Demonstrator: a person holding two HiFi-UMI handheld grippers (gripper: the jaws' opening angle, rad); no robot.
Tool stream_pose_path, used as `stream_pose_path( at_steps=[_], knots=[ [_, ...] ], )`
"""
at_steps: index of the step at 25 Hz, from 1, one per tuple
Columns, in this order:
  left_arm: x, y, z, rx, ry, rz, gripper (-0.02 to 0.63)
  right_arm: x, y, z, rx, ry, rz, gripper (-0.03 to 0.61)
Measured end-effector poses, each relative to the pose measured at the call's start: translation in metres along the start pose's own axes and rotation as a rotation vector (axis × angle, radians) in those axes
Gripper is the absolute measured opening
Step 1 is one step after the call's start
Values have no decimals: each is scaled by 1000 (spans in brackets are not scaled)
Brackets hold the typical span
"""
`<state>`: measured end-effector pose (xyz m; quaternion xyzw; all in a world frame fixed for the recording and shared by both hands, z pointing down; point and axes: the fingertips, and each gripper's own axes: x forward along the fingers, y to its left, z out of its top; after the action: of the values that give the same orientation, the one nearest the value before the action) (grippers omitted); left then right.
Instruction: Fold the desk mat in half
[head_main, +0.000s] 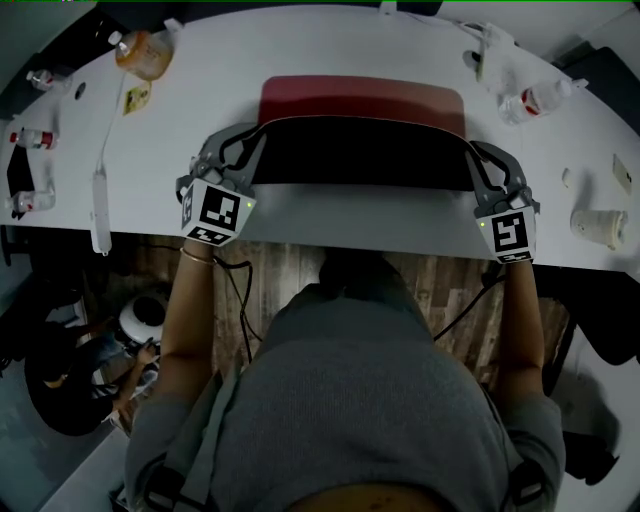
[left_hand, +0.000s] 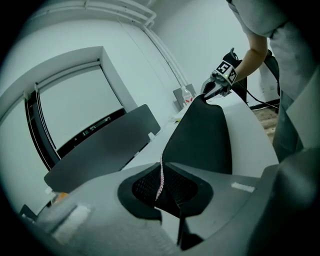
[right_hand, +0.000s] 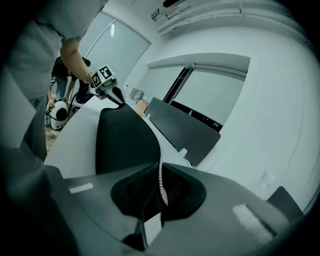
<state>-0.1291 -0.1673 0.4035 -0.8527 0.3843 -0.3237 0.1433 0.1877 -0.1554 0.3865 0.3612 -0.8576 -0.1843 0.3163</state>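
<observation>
Desk mat (head_main: 360, 100): red face, black underside. It lies on the white table (head_main: 280, 55) straight ahead of you, with its long axis running from 9 o'clock to 3 o'clock. The near half is raised off the table as a black flap facing you. The far half lies flat, and its red face shows beyond the flap at 12 o'clock.

Left gripper (head_main: 255, 136): at the flap's 9 o'clock end. The jaws are clamped on the mat's corner, and the mat's stitched edge runs between the pads in the left gripper view.

Right gripper (head_main: 472, 152): at the flap's 3 o'clock end, likewise clamped on the other near corner.

Governing relation: the mat's far edge lies at 12 o'clock from both grippers, and neither hand looks nearer to it than the other. On this showing, you need to carry both corners toward 12 o'clock together and abreast, so the raised edge lands square on the far edge.
</observation>
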Motion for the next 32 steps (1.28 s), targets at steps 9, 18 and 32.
stream_pose_path(
  at_steps=[9,18,32],
  knots=[
    [45,32,-3,-3,50,28,28,49,-31,-19,28,30,57,21],
    [85,39,-22,9,130,8,28,88,-37,-51,83,98,153,23],
    [131,30,-55,-2,194,-85,31,124,-33,-94,186,245,191,57]
  ],
)
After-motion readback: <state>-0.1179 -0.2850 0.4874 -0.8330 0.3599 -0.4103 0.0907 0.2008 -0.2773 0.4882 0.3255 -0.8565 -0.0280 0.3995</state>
